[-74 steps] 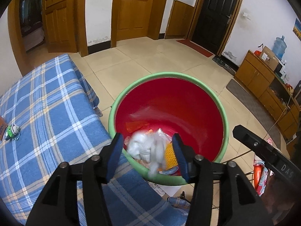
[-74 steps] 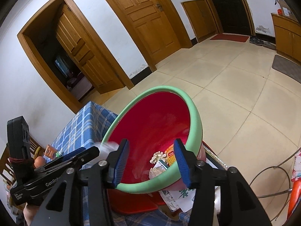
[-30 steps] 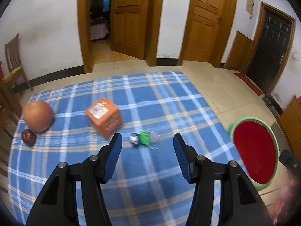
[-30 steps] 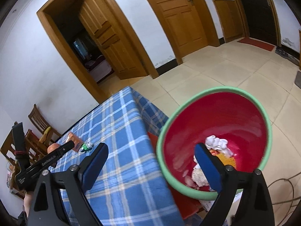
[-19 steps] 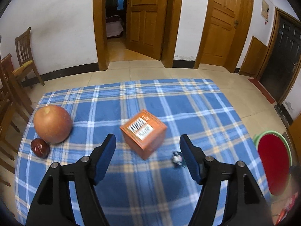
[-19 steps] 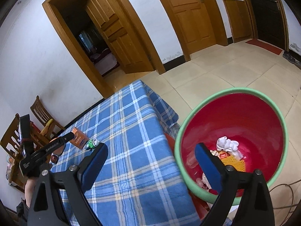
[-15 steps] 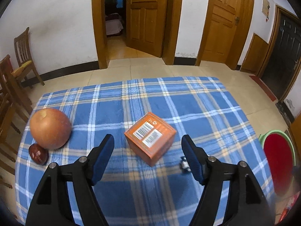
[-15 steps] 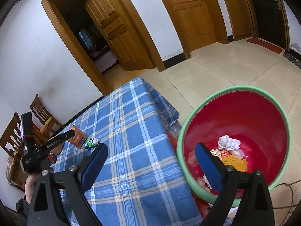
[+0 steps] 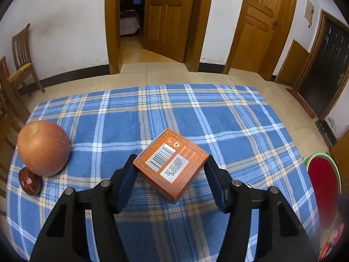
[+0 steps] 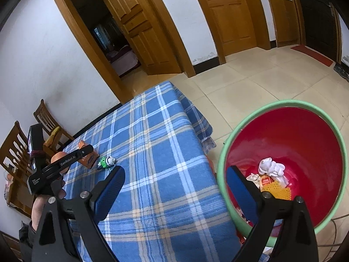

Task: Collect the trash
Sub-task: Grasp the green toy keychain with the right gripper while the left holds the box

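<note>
Left gripper (image 9: 171, 175), jaws spread and gripping nothing, straddles the orange carton (image 9: 170, 163) lying flat, barcode face up, on the blue plaid tablecloth (image 9: 229, 120). The carton sits directly between the two pads, its corners near each, turned diagonally so its edges run oblique to the closing line; closing would likely meet corners, not flat sides. Right gripper (image 10: 175, 180), likewise spread and empty, hovers well apart, between table edge and the red basin with green rim (image 10: 257, 113), which already holds crumpled paper (image 10: 271, 167). The left gripper is plainly nearer the carton. An apple (image 9: 43, 147), a small dark fruit (image 9: 29, 181) and a green toy (image 10: 106, 161) also lie on the cloth.
</note>
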`<state>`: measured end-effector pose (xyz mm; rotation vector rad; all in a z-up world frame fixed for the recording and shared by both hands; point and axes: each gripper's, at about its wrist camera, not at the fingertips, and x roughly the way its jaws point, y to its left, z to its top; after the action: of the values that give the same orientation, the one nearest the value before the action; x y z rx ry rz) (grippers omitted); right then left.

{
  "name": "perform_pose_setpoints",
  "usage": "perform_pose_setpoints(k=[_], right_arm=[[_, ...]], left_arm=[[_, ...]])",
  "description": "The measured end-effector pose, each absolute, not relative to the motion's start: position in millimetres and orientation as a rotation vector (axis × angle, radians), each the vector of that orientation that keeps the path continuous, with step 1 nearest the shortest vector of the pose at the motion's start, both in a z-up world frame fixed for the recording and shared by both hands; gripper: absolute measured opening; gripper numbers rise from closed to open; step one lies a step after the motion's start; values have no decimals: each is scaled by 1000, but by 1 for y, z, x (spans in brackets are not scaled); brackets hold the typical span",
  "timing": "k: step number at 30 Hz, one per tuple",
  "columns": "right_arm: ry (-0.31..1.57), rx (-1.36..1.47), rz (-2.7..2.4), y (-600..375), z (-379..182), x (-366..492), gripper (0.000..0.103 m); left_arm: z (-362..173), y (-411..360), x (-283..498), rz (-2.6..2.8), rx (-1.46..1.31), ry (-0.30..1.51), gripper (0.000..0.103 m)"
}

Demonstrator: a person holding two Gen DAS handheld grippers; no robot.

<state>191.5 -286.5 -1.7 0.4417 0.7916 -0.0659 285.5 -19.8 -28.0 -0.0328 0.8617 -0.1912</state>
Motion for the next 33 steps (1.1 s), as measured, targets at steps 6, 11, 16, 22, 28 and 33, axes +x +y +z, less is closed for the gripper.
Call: perform_pose_setpoints(k=[6, 11, 16, 22, 28, 33], right_arm=[[800, 411, -40, -273, 0, 200, 96], [810, 381, -12, -255, 1, 209, 96], [827, 348, 17, -232, -1, 220, 96], [849, 292, 50, -201, -8, 235, 96], [868, 245, 66, -176, -16, 254, 96], [885, 212, 82, -159, -24, 272, 96]], left_arm=[[-17, -7, 266, -162, -53, 850, 61], [-6, 10, 245, -82, -69, 830, 61], [-5, 27, 227, -12, -74, 807, 61], [-14, 41, 220, 24, -108, 807, 61], [-23, 50, 219, 36, -131, 821, 61], [-29, 55, 221, 37, -152, 833, 61]])
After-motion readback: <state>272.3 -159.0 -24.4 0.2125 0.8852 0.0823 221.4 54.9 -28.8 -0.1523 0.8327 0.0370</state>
